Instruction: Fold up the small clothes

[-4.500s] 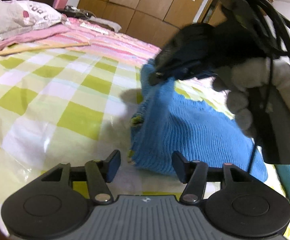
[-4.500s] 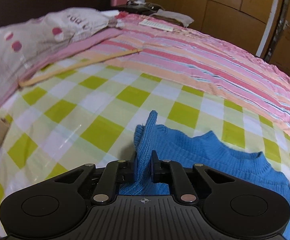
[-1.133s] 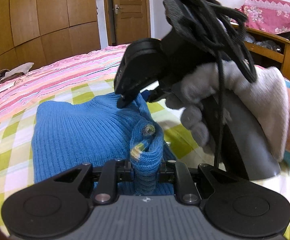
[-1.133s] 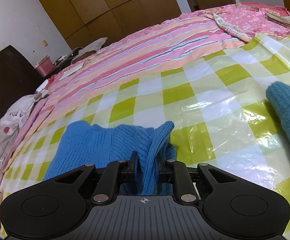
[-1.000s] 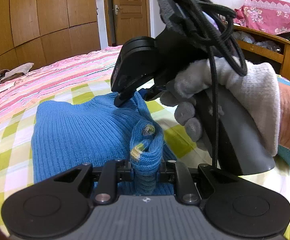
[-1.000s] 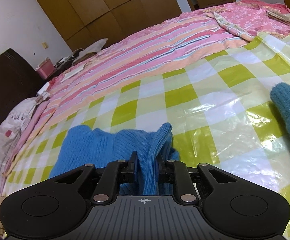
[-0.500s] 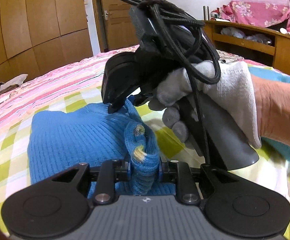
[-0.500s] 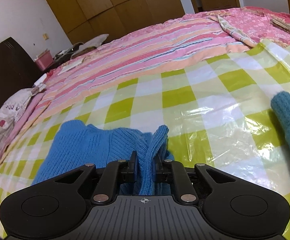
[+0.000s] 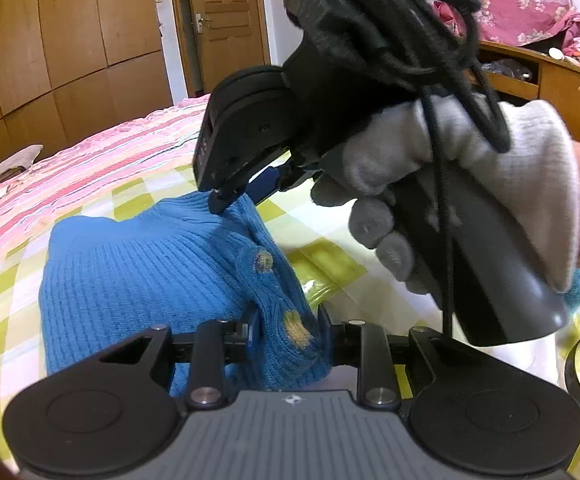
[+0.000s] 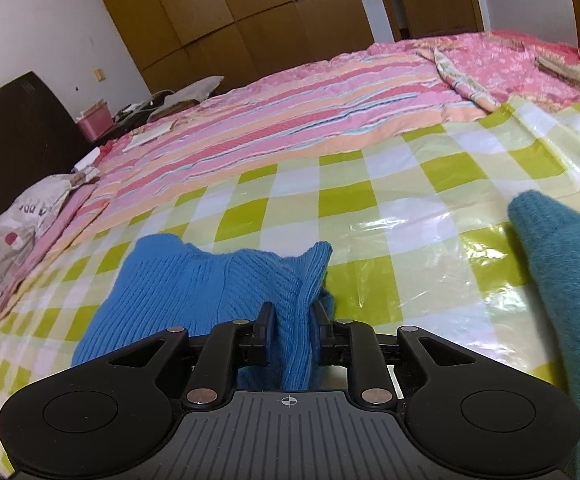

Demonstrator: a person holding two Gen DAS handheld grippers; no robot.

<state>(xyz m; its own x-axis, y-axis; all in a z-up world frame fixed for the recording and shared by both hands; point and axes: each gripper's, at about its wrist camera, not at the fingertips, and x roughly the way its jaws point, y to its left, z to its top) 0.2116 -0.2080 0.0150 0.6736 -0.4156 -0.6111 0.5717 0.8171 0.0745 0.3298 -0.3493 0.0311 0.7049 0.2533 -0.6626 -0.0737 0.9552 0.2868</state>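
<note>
Both hand-held grippers' jaws are opening around folds of a blue sweater (image 9: 138,280) on a checked bed cover (image 10: 369,208). Only the left view shows the gloved hand (image 9: 489,184); only the right shows a teal garment (image 10: 561,264).

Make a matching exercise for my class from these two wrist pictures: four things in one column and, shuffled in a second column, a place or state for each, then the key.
Things
1. bright blue ribbed knit sweater
2. teal fuzzy knit garment
3. pink striped bedspread
4. white knit work glove

Places or states
A. covers the far part of the bed, beyond the checks
B. worn on the hand gripping the black handle
C. bunched on the green-and-white checked plastic sheet, folds between both grippers' fingers
D. at the right edge of the right wrist view, touched by no gripper

Pairs: 1-C, 2-D, 3-A, 4-B
</note>
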